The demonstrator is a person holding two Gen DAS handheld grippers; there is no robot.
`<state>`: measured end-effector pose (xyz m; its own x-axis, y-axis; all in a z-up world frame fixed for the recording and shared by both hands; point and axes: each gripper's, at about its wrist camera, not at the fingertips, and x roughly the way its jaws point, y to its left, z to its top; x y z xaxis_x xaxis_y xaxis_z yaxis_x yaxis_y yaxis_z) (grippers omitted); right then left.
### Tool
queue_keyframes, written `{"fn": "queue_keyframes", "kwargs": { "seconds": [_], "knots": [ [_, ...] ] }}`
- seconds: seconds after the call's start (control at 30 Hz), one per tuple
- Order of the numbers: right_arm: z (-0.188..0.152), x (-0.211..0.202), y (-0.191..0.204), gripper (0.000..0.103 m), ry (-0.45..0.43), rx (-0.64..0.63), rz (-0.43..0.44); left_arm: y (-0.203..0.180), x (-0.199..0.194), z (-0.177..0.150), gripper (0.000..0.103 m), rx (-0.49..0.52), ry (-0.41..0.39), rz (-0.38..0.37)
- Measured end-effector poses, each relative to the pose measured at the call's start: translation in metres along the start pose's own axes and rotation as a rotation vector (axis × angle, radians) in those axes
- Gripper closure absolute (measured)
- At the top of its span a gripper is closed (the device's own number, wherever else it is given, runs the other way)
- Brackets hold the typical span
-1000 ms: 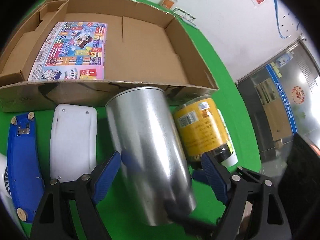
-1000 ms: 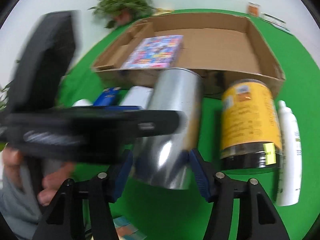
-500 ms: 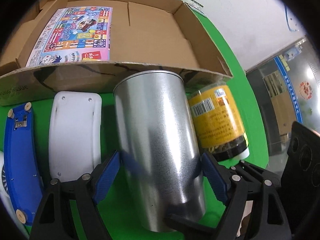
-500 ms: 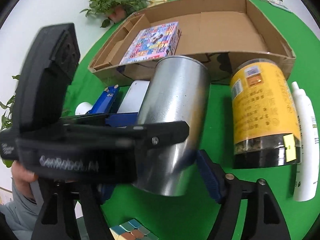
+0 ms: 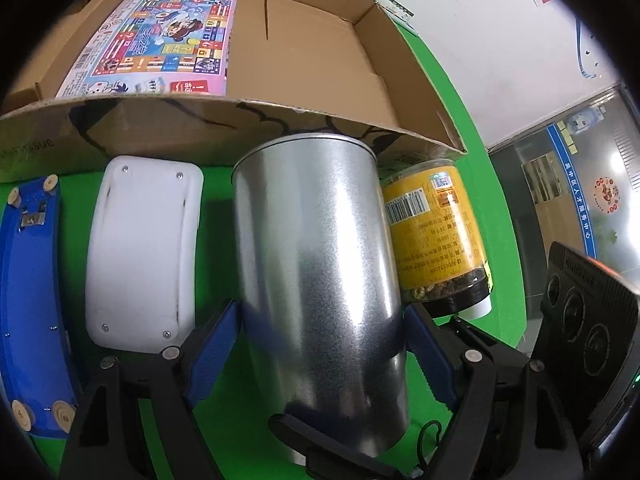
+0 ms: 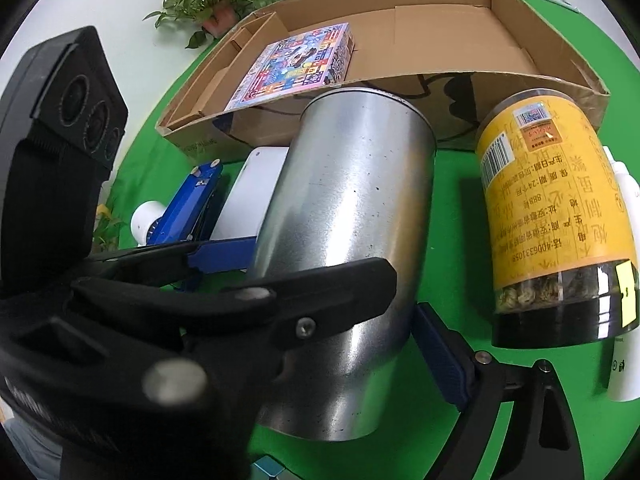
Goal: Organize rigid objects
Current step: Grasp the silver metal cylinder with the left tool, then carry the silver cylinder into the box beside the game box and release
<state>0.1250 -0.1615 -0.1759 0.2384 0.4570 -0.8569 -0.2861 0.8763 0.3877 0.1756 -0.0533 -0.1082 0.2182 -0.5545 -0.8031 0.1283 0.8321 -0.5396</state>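
Green tabletop [image 5: 216, 208] is spread beneath a brown cardboard tray [image 5: 168, 136]. Closer to it than before, the tall silver metal tumbler [image 5: 320, 280] is gripped by the left gripper [image 5: 324, 344]; the opening right gripper [image 6: 336, 364] is now parted from it.

Materials and finishes on the green table.
The metal cup [image 5: 320, 292] is brushed, silvery and reflective; the cardboard box [image 5: 312, 44] is matt brown, holding a glossy printed game box [image 5: 156, 44]. The jar [image 6: 556, 216] is clear plastic with a yellow paper label. The white case [image 5: 144, 256] is smooth plastic; the table cover [image 6: 452, 208] is matt green.
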Motion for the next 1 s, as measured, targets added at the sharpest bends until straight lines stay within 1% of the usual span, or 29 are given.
{"fn": "queue_keyframes", "kwargs": {
  "seconds": [0.1,0.2,0.23,0.3,0.37,0.47,0.6,0.73,0.8,0.97,1.0],
  "knots": [
    [-0.003,-0.001,0.002,0.015,-0.003,0.007,0.002,-0.001,-0.003,-0.005,0.02,0.011,-0.004,0.006],
    [-0.011,-0.004,0.005,0.015,-0.008,0.024,0.008,-0.008,-0.007,-0.014,0.021,0.054,-0.027,0.021],
    [-0.013,-0.005,0.006,0.015,-0.014,0.025,0.009,-0.012,-0.011,-0.017,0.021,0.075,-0.044,0.029],
    [-0.015,-0.012,0.01,0.015,-0.037,0.01,0.004,-0.018,-0.02,-0.02,0.021,0.085,-0.074,0.027],
    [-0.012,-0.023,0.018,0.016,-0.074,-0.011,0.001,-0.023,-0.03,-0.019,0.021,0.083,-0.109,0.024],
    [-0.003,-0.039,0.028,0.015,-0.12,-0.044,-0.001,-0.036,-0.05,-0.012,0.021,0.119,-0.168,0.034],
    [0.021,-0.065,0.041,0.015,-0.205,-0.097,-0.016,-0.052,-0.078,0.006,0.021,0.185,-0.252,0.045],
    [0.046,-0.084,0.048,0.016,-0.26,-0.134,-0.031,-0.066,-0.092,0.029,0.021,0.235,-0.304,0.057],
    [0.062,-0.091,0.051,0.016,-0.286,-0.159,-0.048,-0.068,-0.097,0.045,0.021,0.248,-0.324,0.052],
    [0.11,-0.099,0.054,0.015,-0.295,-0.196,-0.067,-0.066,-0.103,0.087,0.021,0.247,-0.343,0.048],
    [0.123,-0.098,0.053,0.015,-0.291,-0.199,-0.068,-0.064,-0.102,0.1,0.021,0.244,-0.342,0.044]
  ]
}}
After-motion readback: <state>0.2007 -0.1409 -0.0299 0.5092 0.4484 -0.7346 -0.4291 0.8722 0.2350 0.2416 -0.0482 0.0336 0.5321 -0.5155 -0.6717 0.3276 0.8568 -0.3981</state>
